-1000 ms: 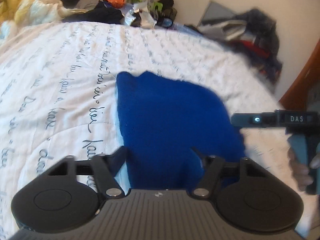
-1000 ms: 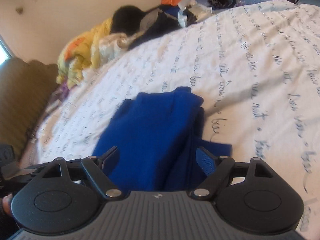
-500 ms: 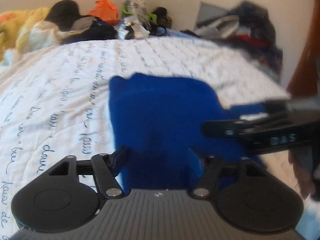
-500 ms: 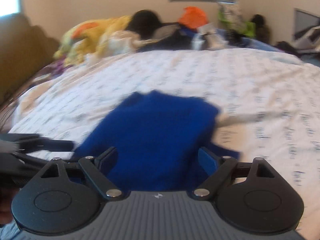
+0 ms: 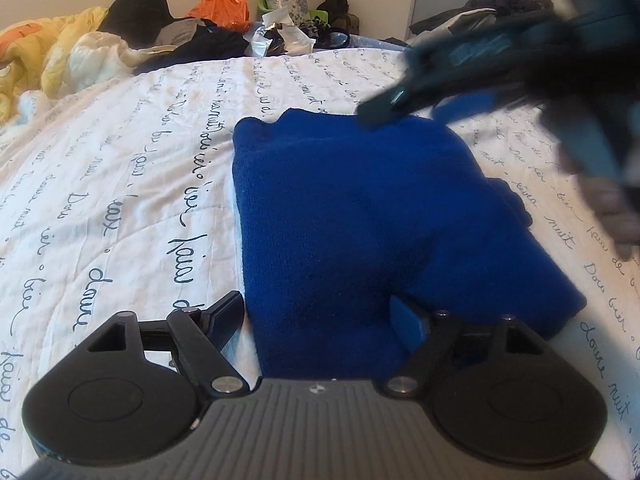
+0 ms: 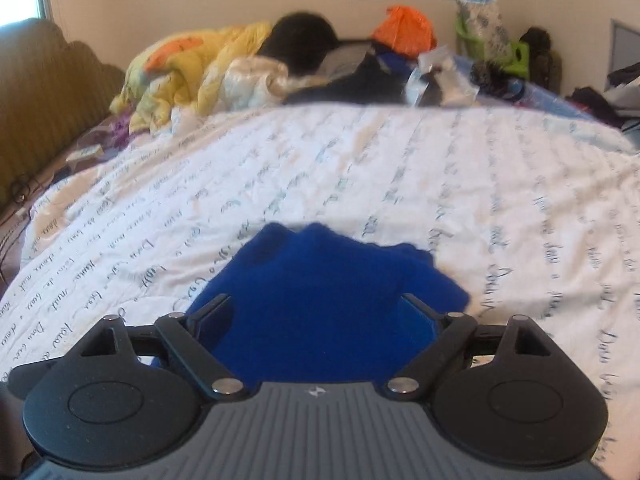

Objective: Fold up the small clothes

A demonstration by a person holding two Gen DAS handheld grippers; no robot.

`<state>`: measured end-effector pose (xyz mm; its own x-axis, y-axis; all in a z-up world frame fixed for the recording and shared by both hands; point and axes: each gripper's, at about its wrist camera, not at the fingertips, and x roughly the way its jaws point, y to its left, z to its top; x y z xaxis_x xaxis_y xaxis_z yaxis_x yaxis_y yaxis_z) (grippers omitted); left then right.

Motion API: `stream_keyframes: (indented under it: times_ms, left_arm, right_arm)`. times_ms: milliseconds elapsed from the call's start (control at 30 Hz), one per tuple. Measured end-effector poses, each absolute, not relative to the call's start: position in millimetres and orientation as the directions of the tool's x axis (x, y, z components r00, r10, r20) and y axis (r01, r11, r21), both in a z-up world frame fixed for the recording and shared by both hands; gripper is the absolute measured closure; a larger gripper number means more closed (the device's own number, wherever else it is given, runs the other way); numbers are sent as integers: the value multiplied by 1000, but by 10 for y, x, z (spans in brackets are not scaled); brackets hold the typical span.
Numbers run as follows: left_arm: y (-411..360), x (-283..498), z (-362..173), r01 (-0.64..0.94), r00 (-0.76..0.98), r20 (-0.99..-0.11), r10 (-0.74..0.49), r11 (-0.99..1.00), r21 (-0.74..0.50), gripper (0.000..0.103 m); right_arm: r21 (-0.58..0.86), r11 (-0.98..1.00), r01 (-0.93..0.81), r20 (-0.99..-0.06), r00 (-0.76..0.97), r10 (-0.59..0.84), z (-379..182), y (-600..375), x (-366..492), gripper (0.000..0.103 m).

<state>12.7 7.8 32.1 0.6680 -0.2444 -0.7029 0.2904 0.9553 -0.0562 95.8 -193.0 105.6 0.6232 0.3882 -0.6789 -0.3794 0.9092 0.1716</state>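
We see a blue knit garment lying folded into a rough rectangle on the bed; its surface is a fine, fuzzy knit, matte and thick, with a straight folded edge at 9 o'clock and softer, rounded corners at 12 and 3 o'clock; in the right wrist view the same garment shows a lumpy far edge with two small peaks.

The bed cover is white, quilted in shallow curved seams, and printed with rows of dark cursive script.

The left gripper stands wide apart with nothing between its fingers; the black ribbed finger at 8 o'clock sits over bare cover just beside the garment's edge, and the blue-padded finger at 4 o'clock lies over the knit; whether either touches the cloth we cannot tell.

The right gripper is likewise spread wide and holds nothing; both fingers frame the near part of the garment; in the left wrist view it appears blurred at 1 o'clock, above the garment's far right corner, with a hand at 3 o'clock.

Beyond the bed, at 12 o'clock, lies a heap of soft things: a crumpled yellow blanket, a black rounded shape and a crinkled orange bag; a ribbed brown headboard with a scalloped top stands at 9 o'clock in the right wrist view.
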Motion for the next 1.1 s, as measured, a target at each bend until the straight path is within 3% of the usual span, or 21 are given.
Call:
stream_keyframes:
  times_ms: [67, 167, 300, 400, 467, 567, 633, 767, 867, 933, 1000, 1100]
  left_arm:
    - [80, 119, 314, 291, 671, -700, -244, 955, -54, 22]
    - [77, 105, 310, 288, 676, -696, -244, 956, -55, 22]
    - [82, 79, 296, 294, 686, -685, -246, 955, -48, 21]
    - [76, 67, 288, 298, 690, -679, -249, 953, -47, 20]
    - [84, 61, 295, 305, 687, -680, -255, 951, -49, 21]
    - [111, -60, 396, 312, 701, -663, -261, 949, -44, 31]
    - [118, -220, 488, 346, 729, -613, -305, 937, -55, 31]
    - [-77, -342, 526, 452, 720, -581, -381, 892, -24, 23]
    - [-192, -193, 347, 443, 677, -653, -340, 896, -8, 22]
    - [-204, -208, 279, 446, 700, -632, -332, 895, 24, 18]
    - [-208, -200, 289, 447, 695, -637, -334, 895, 18, 18]
    - [-141, -213, 356, 449, 686, -639, -348, 893, -4, 22]
  right_arm:
    - [194, 916, -351, -758, 539, 367, 737, -1908, 1216, 13]
    - [140, 905, -401, -699, 608, 378, 486, -1998, 1266, 12]
    - [220, 926, -306, -730, 579, 364, 679, -2042, 1362, 12]
    - [228, 908, -351, -677, 614, 407, 785, -2000, 1268, 11]
    - [164, 920, -355, -751, 560, 350, 509, -1958, 1409, 11]
    - [148, 919, -365, -750, 565, 345, 565, -1942, 1460, 12]
    - [152, 925, -347, -719, 604, 344, 750, -1903, 1414, 11]
    - [204, 857, -474, -683, 558, 471, 939, -1544, 1417, 11]
    - [297, 782, -548, -733, 394, 555, 773, -1123, 1658, 11]
    - [224, 802, -554, -775, 398, 491, 541, -907, 1797, 6]
    - [123, 809, -575, -754, 476, 453, 463, -788, 1834, 4]
    - [96, 834, -543, -785, 474, 398, 533, -653, 1825, 3]
